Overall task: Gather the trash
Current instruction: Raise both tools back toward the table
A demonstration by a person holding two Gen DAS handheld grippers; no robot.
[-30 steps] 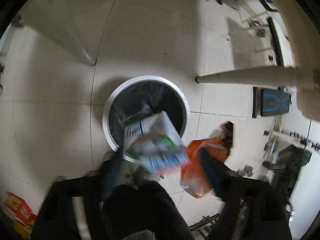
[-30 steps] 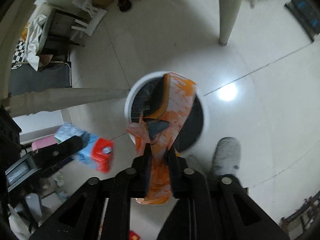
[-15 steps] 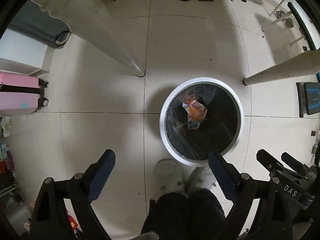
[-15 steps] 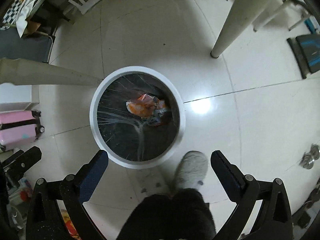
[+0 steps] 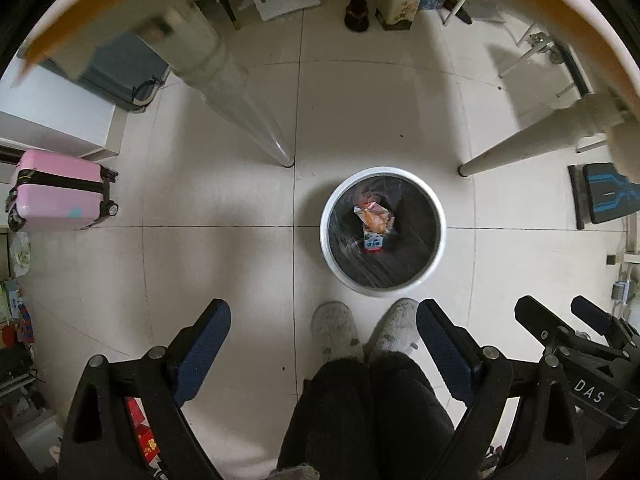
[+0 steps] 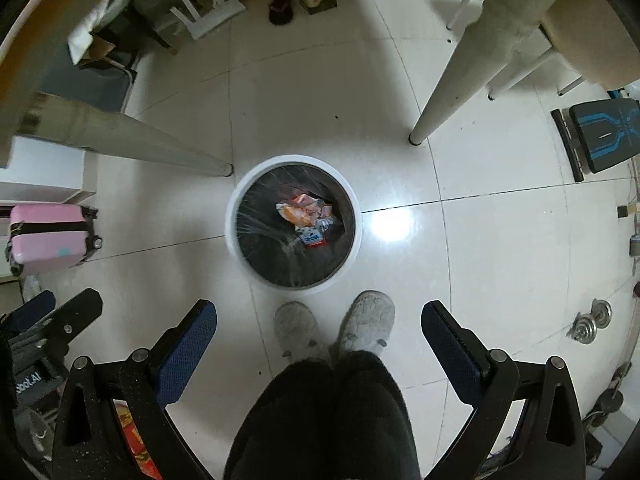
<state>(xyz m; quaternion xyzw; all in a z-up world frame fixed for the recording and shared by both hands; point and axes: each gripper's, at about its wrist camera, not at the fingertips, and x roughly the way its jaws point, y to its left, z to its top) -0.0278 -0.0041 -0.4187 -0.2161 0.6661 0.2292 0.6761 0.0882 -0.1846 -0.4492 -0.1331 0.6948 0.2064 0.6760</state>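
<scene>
A round white trash bin [image 5: 440,236] with a black liner stands on the tiled floor; it also shows in the right wrist view [image 6: 232,240]. Inside lie an orange wrapper [image 5: 376,218] [image 6: 298,212] and a small carton [image 5: 373,242] [image 6: 313,238]. My left gripper [image 5: 323,334] is open and empty, held high above the floor, near side of the bin. My right gripper [image 6: 319,330] is open and empty too, also high above the bin. The right gripper's body shows at the lower right of the left wrist view [image 5: 580,344].
The person's two slippered feet [image 5: 360,332] stand just in front of the bin. Table legs [image 5: 248,112] [image 5: 532,140] flank the bin. A pink suitcase [image 5: 60,196] is at the left, a dark scale-like board [image 5: 604,196] at the right, and boxes [image 5: 396,8] at the far side.
Both grippers let go of their trash, the carton and the orange wrapper, which now lie in the bin. Both grippers opened and rose higher above the floor.
</scene>
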